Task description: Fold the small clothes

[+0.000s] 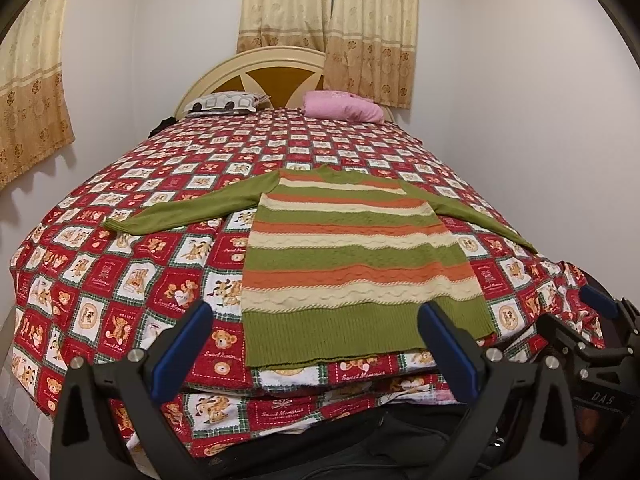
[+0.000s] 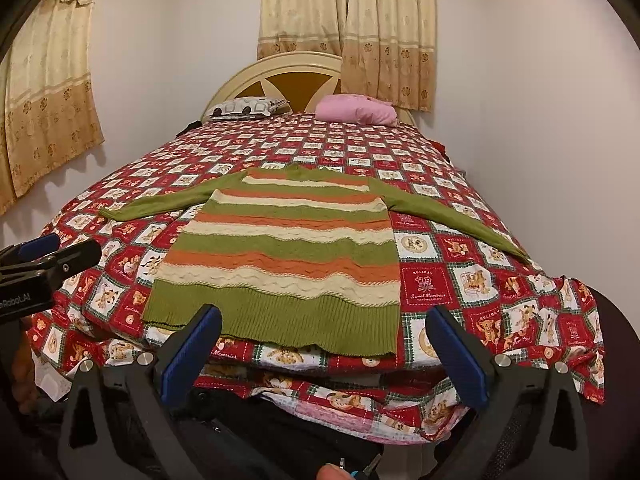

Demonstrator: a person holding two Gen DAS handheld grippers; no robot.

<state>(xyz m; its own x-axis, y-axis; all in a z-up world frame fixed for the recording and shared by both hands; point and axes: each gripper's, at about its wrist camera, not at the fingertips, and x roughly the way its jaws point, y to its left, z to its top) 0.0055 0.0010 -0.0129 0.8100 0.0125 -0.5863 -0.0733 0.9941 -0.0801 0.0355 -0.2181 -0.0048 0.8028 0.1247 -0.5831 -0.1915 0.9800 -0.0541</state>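
A small knitted sweater (image 1: 352,248) with green, orange and cream stripes lies flat on the bed, hem toward me, both green sleeves spread out to the sides. It also shows in the right wrist view (image 2: 288,248). My left gripper (image 1: 316,328) is open and empty, held just in front of the hem at the bed's near edge. My right gripper (image 2: 324,332) is open and empty, also just in front of the hem. The right gripper shows at the right edge of the left wrist view (image 1: 600,320); the left gripper shows at the left edge of the right wrist view (image 2: 44,256).
The bed has a red teddy-bear patterned cover (image 1: 160,280). A patterned pillow (image 1: 224,103) and a pink pillow (image 1: 344,107) lie by the cream headboard (image 1: 256,68). Curtains (image 1: 332,24) hang behind and at the left. White walls stand on both sides.
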